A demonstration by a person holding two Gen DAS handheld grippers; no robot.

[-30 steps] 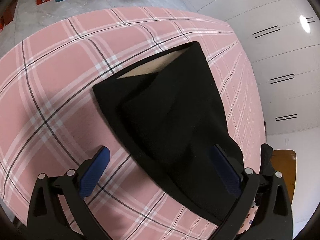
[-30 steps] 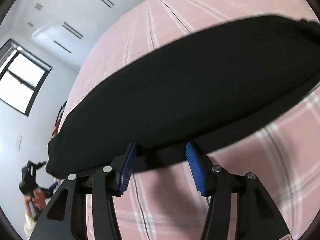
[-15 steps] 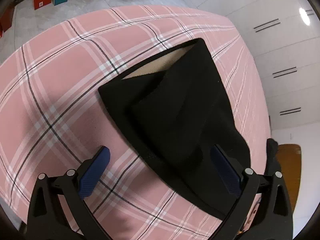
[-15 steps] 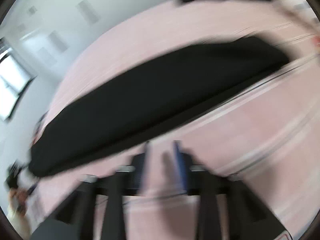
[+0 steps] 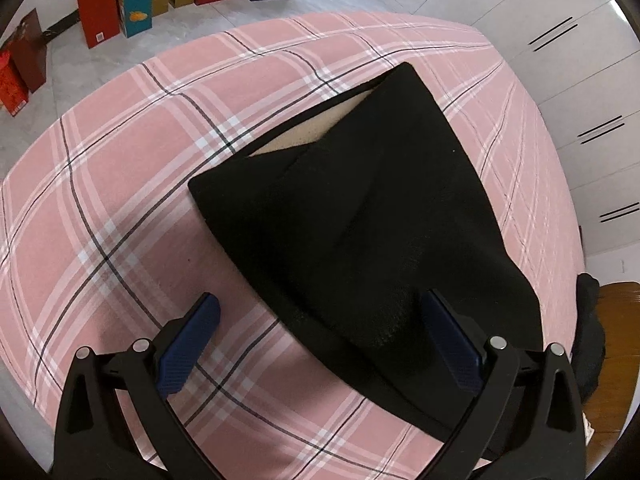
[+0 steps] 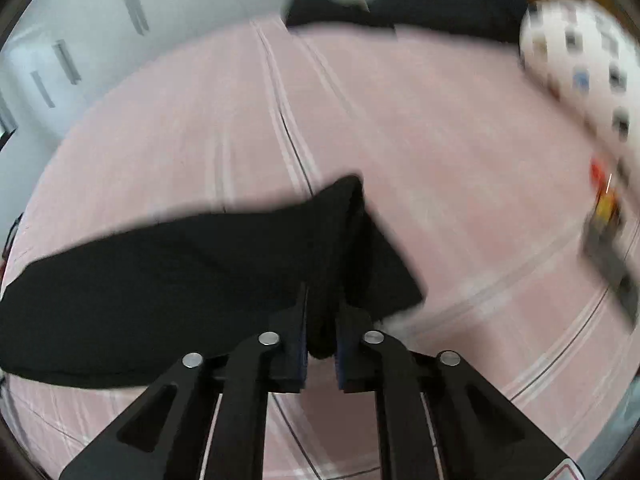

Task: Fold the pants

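Right tongs are pinching a bunched corner of the soft black fabric pants lying part-folded on the pink plaid bed sheet, left tongs hovering wide apart, empty; limp, light cloth, probably best gripped at hem edges.

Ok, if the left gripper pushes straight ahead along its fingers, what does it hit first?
Probably the black pants: the open left gripper points at the near edge of the fold, lying on the pink plaid bedsheet. Height above the cloth is unclear.
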